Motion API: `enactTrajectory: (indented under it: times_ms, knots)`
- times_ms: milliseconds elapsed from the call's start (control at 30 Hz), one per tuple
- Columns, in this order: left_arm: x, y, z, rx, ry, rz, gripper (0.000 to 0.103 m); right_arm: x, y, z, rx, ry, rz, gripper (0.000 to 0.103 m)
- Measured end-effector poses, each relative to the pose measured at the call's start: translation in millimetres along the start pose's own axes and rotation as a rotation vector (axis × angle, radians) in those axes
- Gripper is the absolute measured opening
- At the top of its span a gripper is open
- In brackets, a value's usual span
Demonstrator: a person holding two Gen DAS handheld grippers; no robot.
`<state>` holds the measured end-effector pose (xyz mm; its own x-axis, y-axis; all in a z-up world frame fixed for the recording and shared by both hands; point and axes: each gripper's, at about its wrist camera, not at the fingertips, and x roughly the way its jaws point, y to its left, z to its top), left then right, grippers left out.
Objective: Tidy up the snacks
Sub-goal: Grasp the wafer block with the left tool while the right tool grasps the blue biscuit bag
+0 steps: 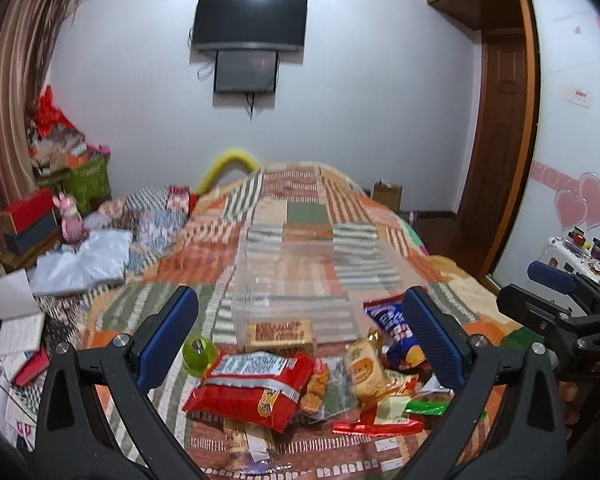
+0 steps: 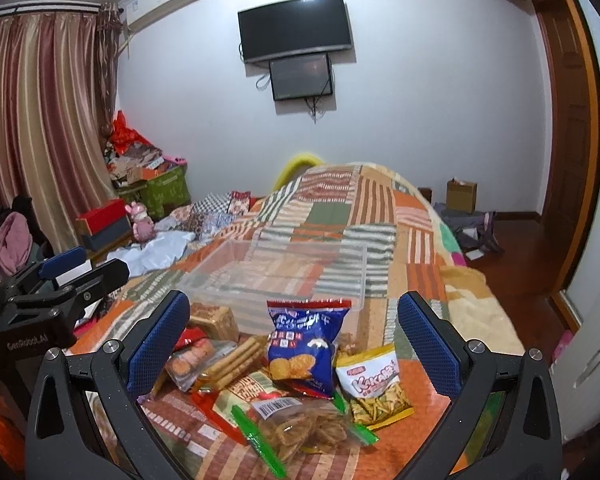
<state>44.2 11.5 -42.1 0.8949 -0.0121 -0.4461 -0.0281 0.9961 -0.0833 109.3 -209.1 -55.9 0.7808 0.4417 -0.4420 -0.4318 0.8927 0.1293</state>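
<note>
A heap of snack packets lies on the patchwork bedspread (image 1: 308, 216). In the left wrist view my left gripper (image 1: 300, 336) stands open above a red packet (image 1: 252, 388), a brown biscuit box (image 1: 280, 334) and a small orange-faced cake pack (image 1: 364, 372). A clear plastic bin (image 1: 296, 276) sits just beyond the heap. In the right wrist view my right gripper (image 2: 294, 344) is open around a blue cracker bag (image 2: 302, 346), not touching it. A yellow-white chips bag (image 2: 374, 384) and a green-edged clear bag (image 2: 300, 428) lie nearer. The clear bin (image 2: 276, 272) is behind them.
A green round object (image 1: 198, 356) lies left of the red packet. White paper, notebooks and boxes clutter the bed's left side (image 1: 80, 260). A doll (image 2: 142, 222) and stacked boxes stand by the curtain. The wooden floor (image 2: 512, 272) drops off to the right of the bed.
</note>
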Motion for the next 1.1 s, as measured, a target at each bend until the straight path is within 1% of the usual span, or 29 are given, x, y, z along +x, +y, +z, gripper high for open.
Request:
enactTrajectory:
  times_ms: [100,200,300,333,433,533,633,700,767,867,933,1000,1033,1100]
  knots:
    - [18.7,9.0,-6.9,-0.026,0.068,-0.009,0.103,12.4,-4.0,-5.5,0.008,0.044,0.019,0.103]
    - [37.9,16.4,-14.5,-0.036,0.125,0.001,0.103,26.1,-8.1,-11.5,0.014,0.09,0.012,0.103]
    - [53.0,21.2,-18.3,-0.038,0.159,0.011,0.102,38.6,-12.9,-16.2,0.024,0.125,0.003,0.103]
    - [58.5,22.7,-19.6,-0.04,0.172,0.014,0.1,41.7,-14.7,-17.5,0.028,0.134,0.004,0.103]
    - [76.6,24.3,-22.4,-0.044,0.224,0.006,0.091,52.7,-17.6,-21.1,0.038,0.167,0.009,0.103]
    - [94.6,24.5,-26.0,-0.052,0.273,-0.014,0.089,64.4,-20.6,-24.8,0.051,0.203,0.022,0.103]
    - [111.8,23.0,-30.4,-0.051,0.319,-0.02,0.088,75.9,-22.1,-28.5,0.058,0.244,0.036,0.098]
    - [122.0,23.7,-32.0,-0.056,0.348,-0.019,0.088,82.3,-21.8,-29.6,0.058,0.265,0.048,0.092]
    - [130.5,25.2,-32.9,-0.067,0.375,-0.02,0.088,89.0,-20.3,-30.8,0.057,0.288,0.059,0.091]
    - [139.3,26.3,-34.1,-0.072,0.401,-0.019,0.084,97.7,-17.4,-33.0,0.05,0.31,0.067,0.09]
    - [144.6,25.4,-35.1,-0.057,0.417,-0.018,0.082,102.1,-15.7,-35.2,0.047,0.329,0.072,0.086]
    - [150.0,24.8,-36.4,-0.042,0.438,-0.021,0.08,107.4,-14.4,-37.5,0.045,0.353,0.08,0.077]
    - [152.7,24.6,-37.0,-0.038,0.449,-0.022,0.078,109.4,-14.4,-39.4,0.048,0.365,0.081,0.077]
    - [156.1,26.3,-37.6,-0.046,0.469,-0.037,0.078,110.7,-15.6,-39.7,0.054,0.368,0.08,0.075]
